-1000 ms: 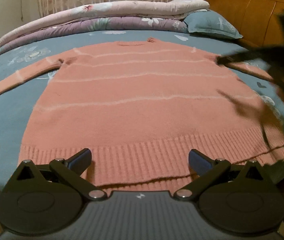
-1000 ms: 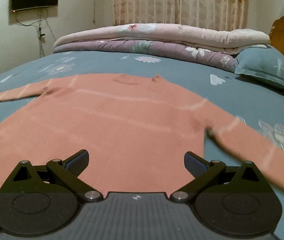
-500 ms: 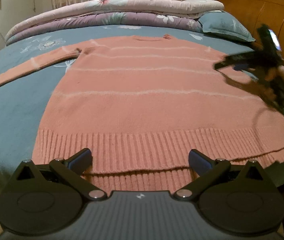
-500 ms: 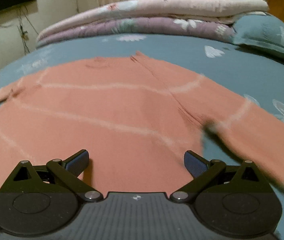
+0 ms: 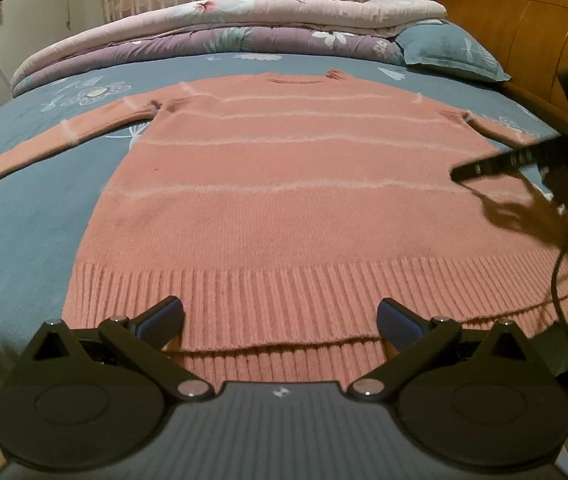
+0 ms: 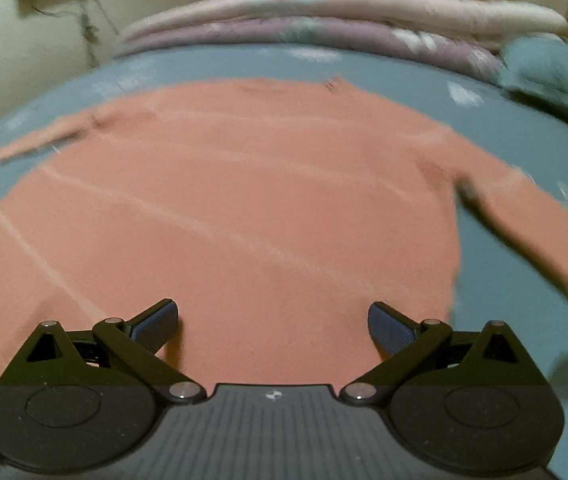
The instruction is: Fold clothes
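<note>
A salmon-pink knit sweater (image 5: 284,200) with pale stripes lies flat on the bed, both sleeves spread out to the sides. My left gripper (image 5: 280,318) stands open just above the ribbed hem (image 5: 284,296), nothing between its fingers. My right gripper (image 6: 272,322) is open too, hovering over the sweater's body (image 6: 224,220) near its right side, short of the right sleeve (image 6: 532,220). In the left wrist view the right gripper (image 5: 532,168) shows as a dark blurred shape at the right edge, casting a shadow on the knit.
The blue floral bedsheet (image 5: 24,220) surrounds the sweater. Folded pink and purple quilts (image 5: 224,28) and a blue pillow (image 5: 452,52) lie at the far side. A wooden headboard (image 5: 524,20) rises at the right. The bed's near edge runs under my left gripper.
The left gripper has shifted so the sweater sits more centred. The right gripper has swung from near the armpit back over the sweater's body; its view is blurred with motion.
</note>
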